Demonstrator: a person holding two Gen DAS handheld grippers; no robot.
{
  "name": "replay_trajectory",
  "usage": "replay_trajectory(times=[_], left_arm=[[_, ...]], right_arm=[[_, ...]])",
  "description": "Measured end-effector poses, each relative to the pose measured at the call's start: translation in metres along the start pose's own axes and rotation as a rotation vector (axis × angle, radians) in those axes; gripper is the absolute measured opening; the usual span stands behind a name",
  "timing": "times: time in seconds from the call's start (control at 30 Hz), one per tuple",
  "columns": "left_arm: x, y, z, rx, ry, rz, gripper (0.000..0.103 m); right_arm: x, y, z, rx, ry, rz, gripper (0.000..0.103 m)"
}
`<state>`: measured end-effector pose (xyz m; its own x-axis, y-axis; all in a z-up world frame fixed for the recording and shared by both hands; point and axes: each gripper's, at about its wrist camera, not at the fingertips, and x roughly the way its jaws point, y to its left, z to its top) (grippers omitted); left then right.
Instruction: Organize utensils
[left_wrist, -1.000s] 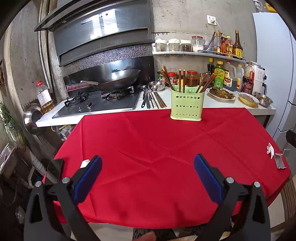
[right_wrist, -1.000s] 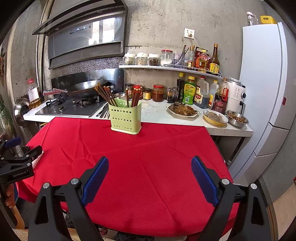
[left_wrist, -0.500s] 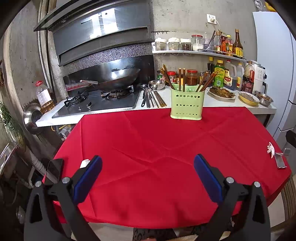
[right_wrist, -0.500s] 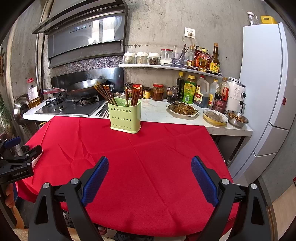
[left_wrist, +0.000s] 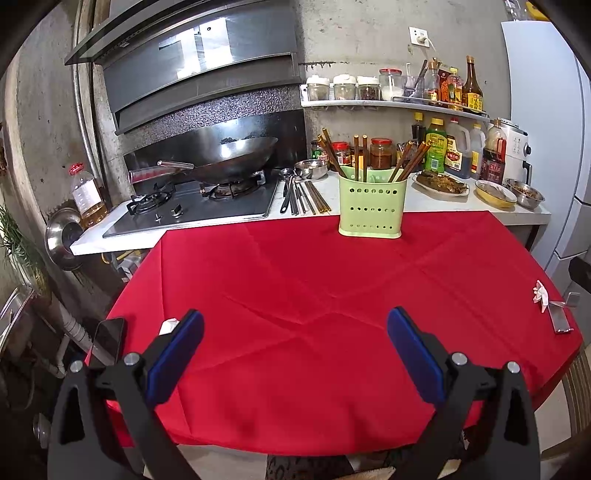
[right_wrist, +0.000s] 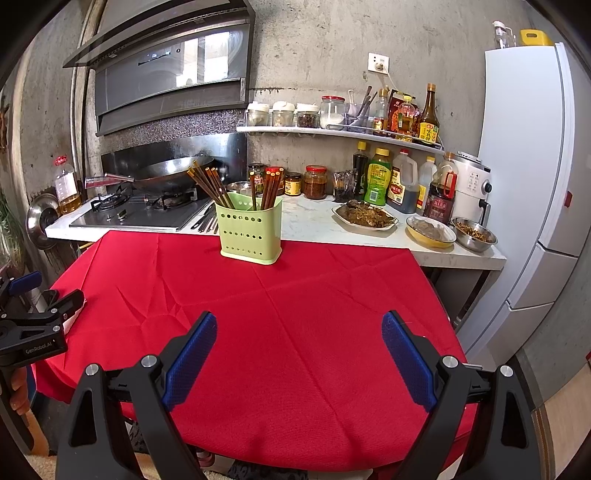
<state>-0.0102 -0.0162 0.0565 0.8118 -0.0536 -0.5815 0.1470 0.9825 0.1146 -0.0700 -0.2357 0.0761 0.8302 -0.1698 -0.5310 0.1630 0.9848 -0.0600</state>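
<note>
Left gripper (left_wrist: 295, 334): we record the jaws spread wide, blue pads (left_wrist: 175, 356) bare, nothing held, hovering over the near edge of the table. Right gripper (right_wrist: 299, 338): likewise wide apart and empty, above the near edge.

Containers. One pale green perforated utensil holder (left_wrist: 370, 205), upright at the far edge of the table, against the worktop. We count brown wooden chopsticks (left_wrist: 360, 157) standing in it, in three loose bunches: one leaning left, one upright in the middle, one leaning right. How the inside is divided we cannot tell.

Loose utensils (left_wrist: 301, 192): metal spoons and chopsticks lying flat on the worktop, just left of the holder and beside the gas hob (left_wrist: 192, 210). A small steel bowl (left_wrist: 313, 169) sits behind them.

Other items. A wok (left_wrist: 225, 160) on the right-hand burner. An oil bottle (left_wrist: 86, 195) at the worktop's left end. On the worktop's right part: an oval plate of cooked food (right_wrist: 365, 217), a yellow dish (right_wrist: 430, 230), a steel bowl (right_wrist: 474, 234), sauce bottles and jars, a white appliance (right_wrist: 472, 184). A wall shelf (right_wrist: 340, 133) carrying spice jars and bottles.

On the table: a dark phone (left_wrist: 107, 338) at the left edge, with a white scrap near it; a crumpled white scrap and a metal piece (left_wrist: 561, 314) at the right edge.

Surface and room: red tablecloth (left_wrist: 314, 295), creased; a range hood (left_wrist: 199, 70); bare concrete wall; white refrigerator (right_wrist: 532, 166) at right.
</note>
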Motion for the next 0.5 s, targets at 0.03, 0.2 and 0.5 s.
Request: replay_trajectory(times=[0.03,0.2,0.5], left_arm=[[0.0,0.0,0.0,-0.001,0.003,0.001,0.097],[0.003,0.002,0.0,-0.007,0.008,-0.002,0.097],[0.035,0.007,-0.004,-0.021,0.03,-0.075,0.097]], right_arm=[[0.0,0.001,0.0,0.0,0.0,0.0,0.09],[0.0,-0.001,0.0,0.003,-0.001,0.001,0.09],[0.047,-0.007,-0.013,0.041,0.036,0.034,0.091]])
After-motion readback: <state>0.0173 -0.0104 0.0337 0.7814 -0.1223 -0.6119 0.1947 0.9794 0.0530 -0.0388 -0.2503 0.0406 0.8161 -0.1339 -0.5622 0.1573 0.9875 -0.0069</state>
